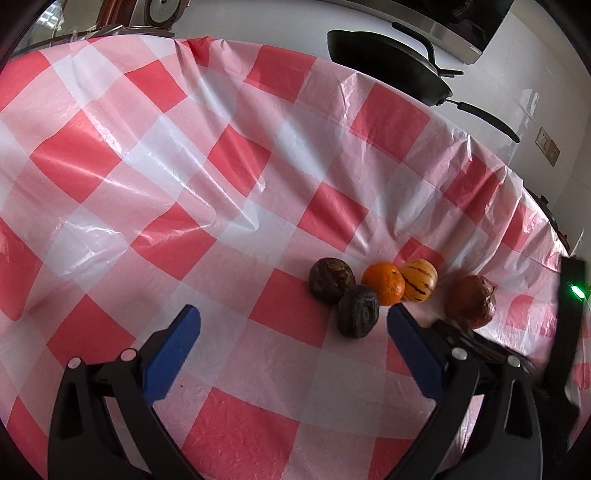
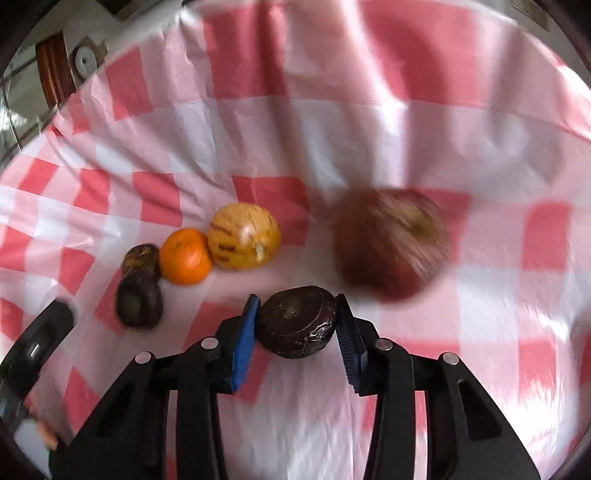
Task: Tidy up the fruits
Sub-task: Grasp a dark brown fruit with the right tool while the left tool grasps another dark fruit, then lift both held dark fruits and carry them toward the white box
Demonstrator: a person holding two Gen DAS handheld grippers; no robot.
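Observation:
In the left wrist view, two dark wrinkled passion fruits (image 1: 330,278) (image 1: 358,311), an orange (image 1: 383,283), a yellow striped fruit (image 1: 419,280) and a reddish-brown fruit (image 1: 470,301) lie on the checked tablecloth (image 1: 184,177). My left gripper (image 1: 291,314) is open and empty, just in front of the nearer passion fruit. My right gripper (image 2: 295,306) is shut on a dark passion fruit (image 2: 297,326). In the right wrist view the orange (image 2: 185,256), the striped fruit (image 2: 243,235), two dark fruits (image 2: 139,301) (image 2: 142,258) and a blurred red fruit (image 2: 391,242) lie ahead.
A black frying pan (image 1: 388,59) sits on the white counter beyond the table's far edge. A steel appliance (image 1: 443,22) stands behind it. The right gripper's body (image 1: 569,332) shows at the right edge of the left view.

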